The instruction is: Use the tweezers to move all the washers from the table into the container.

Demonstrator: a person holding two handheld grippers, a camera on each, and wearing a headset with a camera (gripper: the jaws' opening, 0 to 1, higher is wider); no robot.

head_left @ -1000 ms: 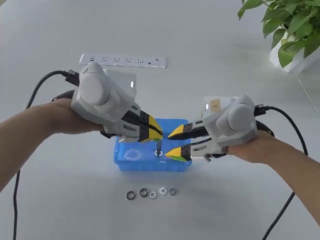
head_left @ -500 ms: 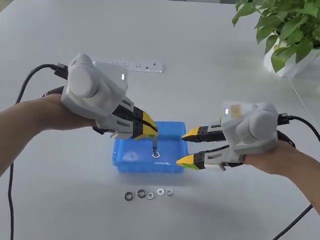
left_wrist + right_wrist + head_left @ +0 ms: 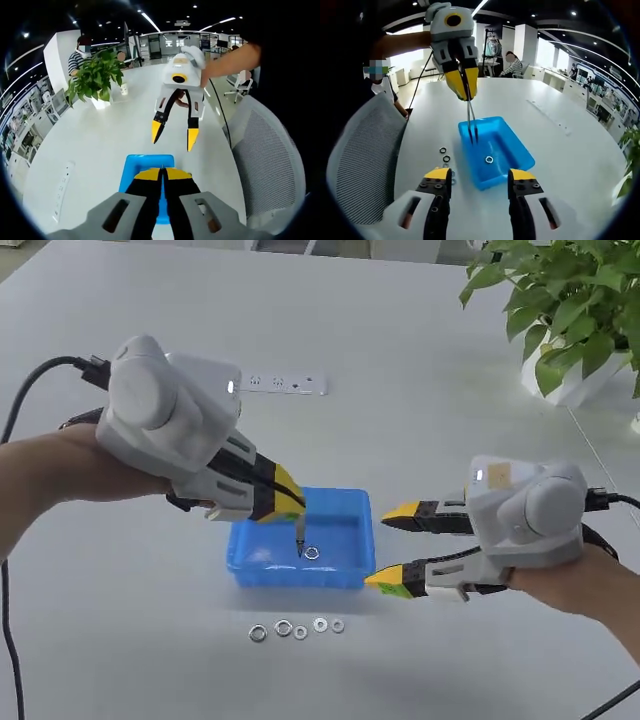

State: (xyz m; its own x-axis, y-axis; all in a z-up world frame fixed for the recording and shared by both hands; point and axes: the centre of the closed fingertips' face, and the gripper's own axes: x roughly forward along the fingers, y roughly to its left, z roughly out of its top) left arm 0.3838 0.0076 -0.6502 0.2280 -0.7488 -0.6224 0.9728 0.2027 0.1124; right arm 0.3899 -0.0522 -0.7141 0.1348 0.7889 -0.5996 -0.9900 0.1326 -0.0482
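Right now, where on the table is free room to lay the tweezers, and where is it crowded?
Free: the table between the power strip and the plant, and the bare stretch left of the washers. Crowded: around the container, where the left gripper holds the tweezers and the right gripper hovers alongside.

The white counter (image 3: 420, 360) carries a blue container (image 3: 290, 577) at centre. Five washers (image 3: 297, 628) lie in a row at 6 o'clock, a power strip (image 3: 285, 384) at 12 and a potted plant (image 3: 570, 300) at 2.
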